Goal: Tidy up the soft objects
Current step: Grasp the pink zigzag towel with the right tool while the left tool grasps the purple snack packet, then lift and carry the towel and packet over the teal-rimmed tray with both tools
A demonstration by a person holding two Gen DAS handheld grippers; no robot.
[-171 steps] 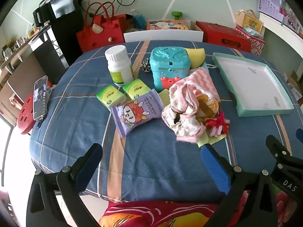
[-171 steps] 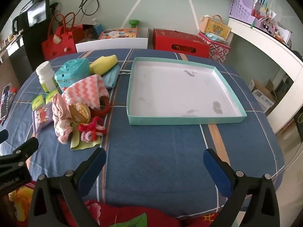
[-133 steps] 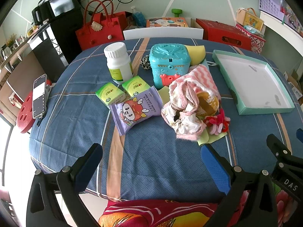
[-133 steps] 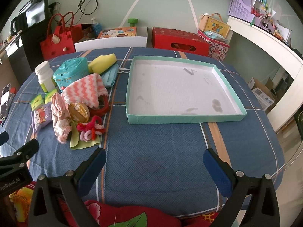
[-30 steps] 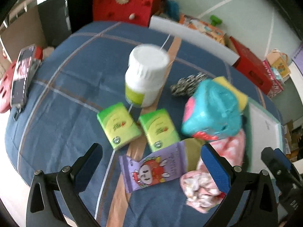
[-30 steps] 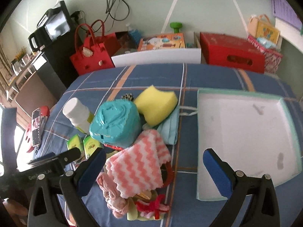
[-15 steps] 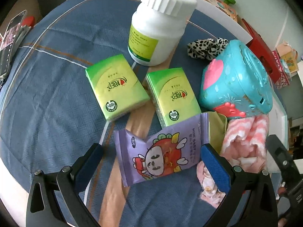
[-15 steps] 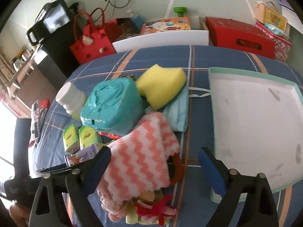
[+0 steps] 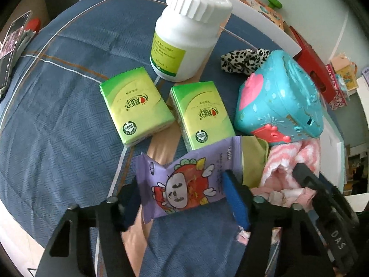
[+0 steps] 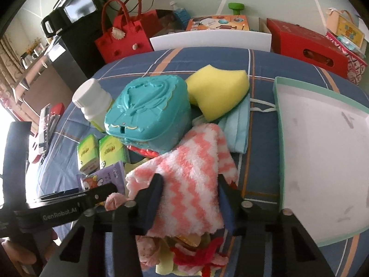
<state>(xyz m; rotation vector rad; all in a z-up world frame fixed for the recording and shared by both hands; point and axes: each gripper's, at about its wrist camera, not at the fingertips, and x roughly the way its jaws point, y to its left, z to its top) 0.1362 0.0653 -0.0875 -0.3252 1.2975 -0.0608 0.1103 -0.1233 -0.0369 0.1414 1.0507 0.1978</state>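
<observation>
I have my left gripper (image 9: 182,198) pinching the purple tissue pack (image 9: 184,184) and my right gripper (image 10: 189,196) closed on the pink-striped cloth (image 10: 184,180) atop the pile, so next I'd lift both toward the tray (image 10: 288,87).

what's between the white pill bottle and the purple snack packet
Two green tissue packs, side by side, seen in the left wrist view.
</observation>
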